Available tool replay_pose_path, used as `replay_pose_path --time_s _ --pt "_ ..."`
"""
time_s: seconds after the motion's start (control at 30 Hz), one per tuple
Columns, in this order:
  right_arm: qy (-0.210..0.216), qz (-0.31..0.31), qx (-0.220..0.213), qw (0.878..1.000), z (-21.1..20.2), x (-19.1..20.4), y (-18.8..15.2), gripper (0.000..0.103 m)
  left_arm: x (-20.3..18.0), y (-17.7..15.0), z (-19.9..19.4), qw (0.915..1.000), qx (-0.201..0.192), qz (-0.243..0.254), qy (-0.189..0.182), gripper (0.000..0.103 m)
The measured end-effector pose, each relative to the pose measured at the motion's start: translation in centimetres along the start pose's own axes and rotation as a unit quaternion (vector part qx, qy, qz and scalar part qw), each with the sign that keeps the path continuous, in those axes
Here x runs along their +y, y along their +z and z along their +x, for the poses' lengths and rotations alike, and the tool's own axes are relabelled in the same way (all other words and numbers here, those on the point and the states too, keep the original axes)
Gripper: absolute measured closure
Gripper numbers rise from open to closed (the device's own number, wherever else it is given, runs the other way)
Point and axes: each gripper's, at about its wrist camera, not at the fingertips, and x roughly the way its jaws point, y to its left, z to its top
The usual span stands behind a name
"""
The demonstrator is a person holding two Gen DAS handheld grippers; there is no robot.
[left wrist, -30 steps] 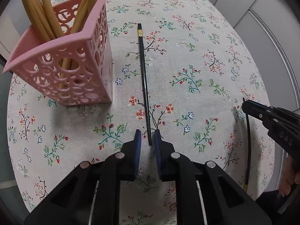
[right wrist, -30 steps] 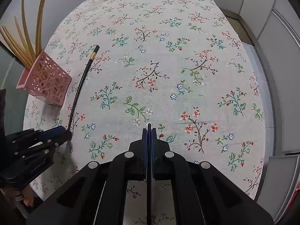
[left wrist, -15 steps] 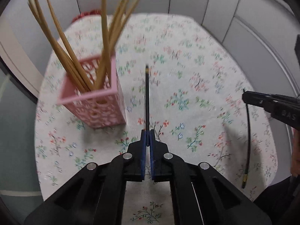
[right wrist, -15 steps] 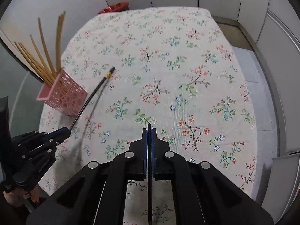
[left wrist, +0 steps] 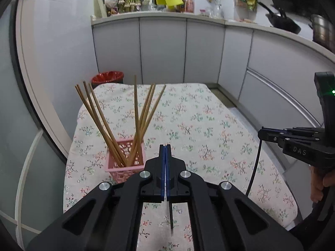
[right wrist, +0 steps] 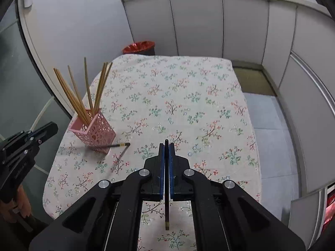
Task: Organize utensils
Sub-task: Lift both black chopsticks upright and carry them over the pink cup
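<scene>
Each gripper pinches one black chopstick above the floral tablecloth (right wrist: 188, 96): the left gripper (left wrist: 165, 146) clamps its black chopstick (left wrist: 171, 217) just beside the pink basket (left wrist: 125, 167) of wooden chopsticks (left wrist: 136, 115), the right gripper (right wrist: 165, 144) clenches the other black chopstick (right wrist: 166, 209) over open cloth, cabinets (right wrist: 199, 21) beyond the far edge.

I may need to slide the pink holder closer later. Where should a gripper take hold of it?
Pinch the top rim of the pink holder from above, one finger inside the wall and one outside. Its left corner in the right wrist view looks best. The bamboo chopsticks fan upward from the other side, so the opening there looks bare.
</scene>
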Motion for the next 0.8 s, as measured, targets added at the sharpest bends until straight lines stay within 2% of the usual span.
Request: replay_pose_path --time_s 0.1,0.17,0.2,0.3,0.33,0.37,0.4,0.43,0.53,0.6,0.7,0.77,0.8 --pt "-0.004 -0.003 -0.021 1.0 -0.9 0.1 0.5 0.1 0.2 0.4 -0.1 1.0 0.004 0.002 -0.006 0.103" --pt "-0.004 -0.007 -0.032 0.999 -1.1 0.2 0.8 0.1 0.5 0.3 1.1 0.9977 0.059 0.003 -0.034 0.103" --pt "-0.004 -0.008 -0.033 0.999 -1.3 0.3 0.8 0.1 0.9 -0.3 1.8 0.9962 0.078 -0.012 -0.036 0.103" --pt "-0.003 -0.01 -0.031 0.999 -1.1 0.5 0.9 0.1 0.9 -2.1 4.3 0.9853 0.156 -0.024 -0.064 0.1" --pt "-0.005 -0.013 -0.033 0.999 -1.0 0.5 0.8 0.1 0.9 -2.9 5.2 0.9804 0.182 -0.029 -0.069 0.093" --pt "-0.007 -0.016 -0.034 0.999 -1.0 0.6 0.8 0.1 0.8 -3.5 5.7 0.976 0.202 -0.031 -0.075 0.069" --pt "-0.007 -0.016 -0.034 0.999 -1.0 0.5 0.8 0.1 0.7 -4.3 6.6 0.9691 0.23 -0.035 -0.083 0.056" --pt "-0.006 -0.013 -0.033 0.999 -1.1 0.4 0.8 0.1 0.8 -4.9 7.1 0.965 0.244 -0.04 -0.088 0.056" --pt "-0.001 -0.004 -0.029 1.0 -1.1 -0.1 0.9 0.1 0.6 -7.4 9.2 0.9459 0.31 -0.038 -0.088 0.06" --pt "0.001 0.004 -0.028 1.0 -1.0 -0.6 1.0 0.1 0.3 -8.8 10.1 0.9343 0.346 -0.029 -0.079 0.077" --pt "0.003 0.008 -0.027 1.0 -1.0 -0.9 1.0 0.1 -0.1 -10.8 11.4 0.9174 0.391 -0.019 -0.072 0.087" --pt "0.004 0.007 -0.026 1.0 -1.0 -0.9 1.0 0.1 -0.3 -11.8 11.8 0.9123 0.404 -0.009 -0.067 0.088" --pt "0.004 0.005 -0.026 1.0 -1.0 -0.9 1.0 0.1 -0.6 -11.9 11.6 0.9163 0.395 0.0 -0.063 0.089"
